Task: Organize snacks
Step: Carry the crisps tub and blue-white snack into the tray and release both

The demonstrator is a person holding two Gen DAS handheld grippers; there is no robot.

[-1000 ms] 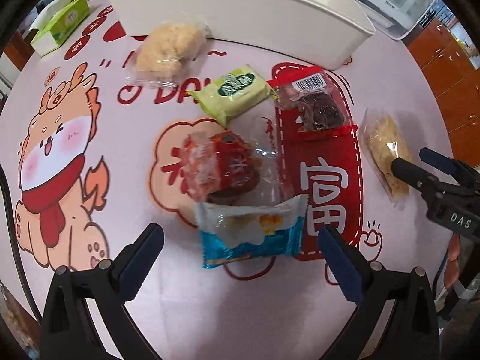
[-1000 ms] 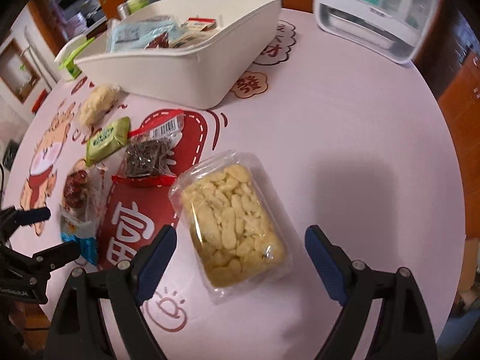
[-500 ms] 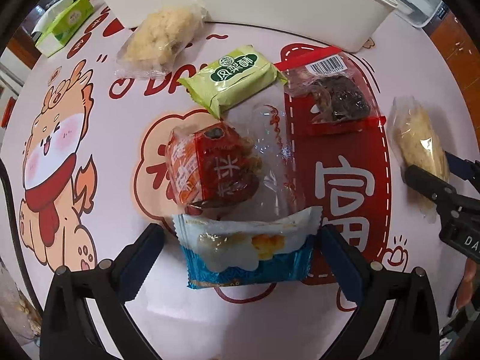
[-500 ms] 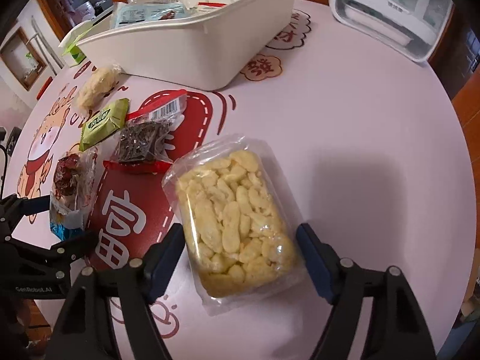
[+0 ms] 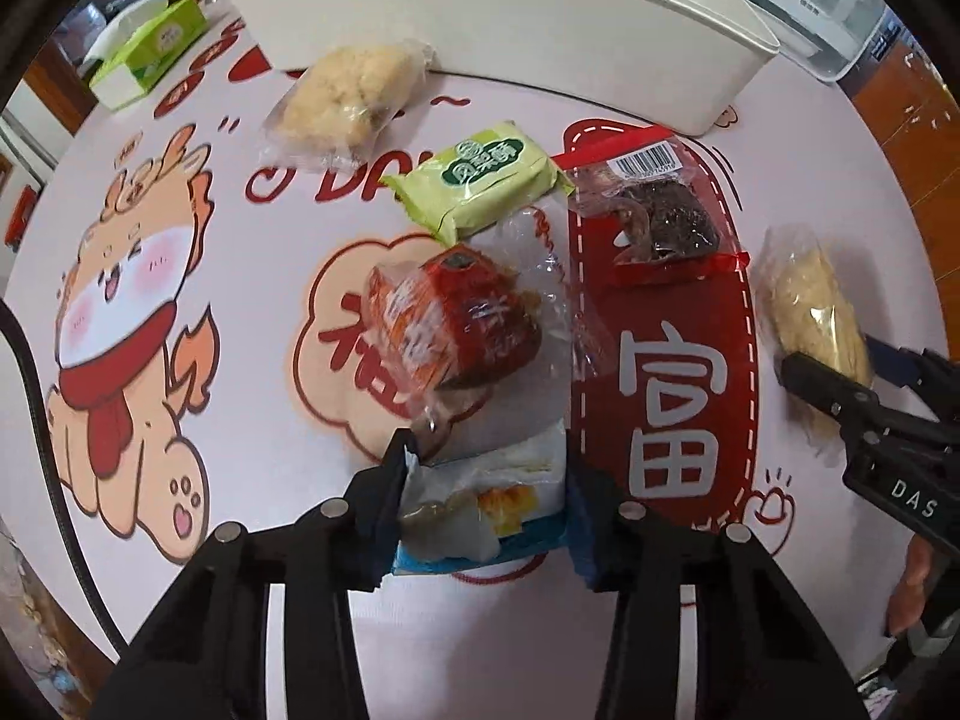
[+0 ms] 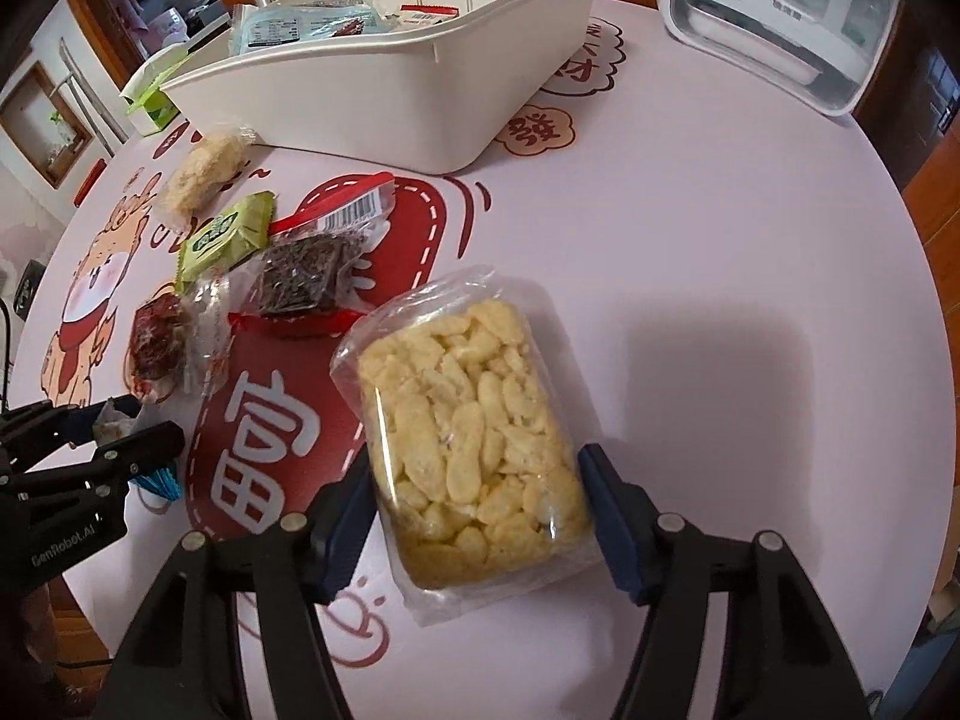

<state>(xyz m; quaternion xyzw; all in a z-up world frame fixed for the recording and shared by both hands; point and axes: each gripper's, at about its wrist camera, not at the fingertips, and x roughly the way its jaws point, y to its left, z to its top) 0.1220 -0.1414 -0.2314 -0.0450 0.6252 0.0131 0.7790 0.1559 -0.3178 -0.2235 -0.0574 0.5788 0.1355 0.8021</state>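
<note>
The left gripper [image 5: 483, 495] points down at the tabletop [image 5: 252, 420]. Its fingers have just been closing, and now they press on both short ends of a blue and white snack pack [image 5: 480, 510]. The pack is squashed a little between them. Right behind it, touching, lies a red snack in a clear bag [image 5: 456, 324]. Behind that is a green pack [image 5: 480, 180], and beside that a dark snack with a red edge [image 5: 660, 216]. These four lie close together with almost no room between them. A pale crumbly cake in a clear bag [image 5: 348, 96] lies farther back, just beside the wall of the white bin [image 5: 510, 30].

The right gripper [image 6: 474, 516] also points down. Its fingers have just been closing too. They stand on both sides of a clear pack of yellow puffed sticks [image 6: 474, 420]. The left finger touches the pack's side. The right finger is right at its edge, and I cannot tell if it presses yet. The pack lies flat.

To the right of the yellow pack the tabletop is bare and wide, up to its round edge. The white bin stands at the back with some packs inside [image 6: 300, 30]. A clear and white box [image 6: 774, 18] sits at the far right edge. A green tissue box [image 5: 150, 51] sits at the far left.
</note>
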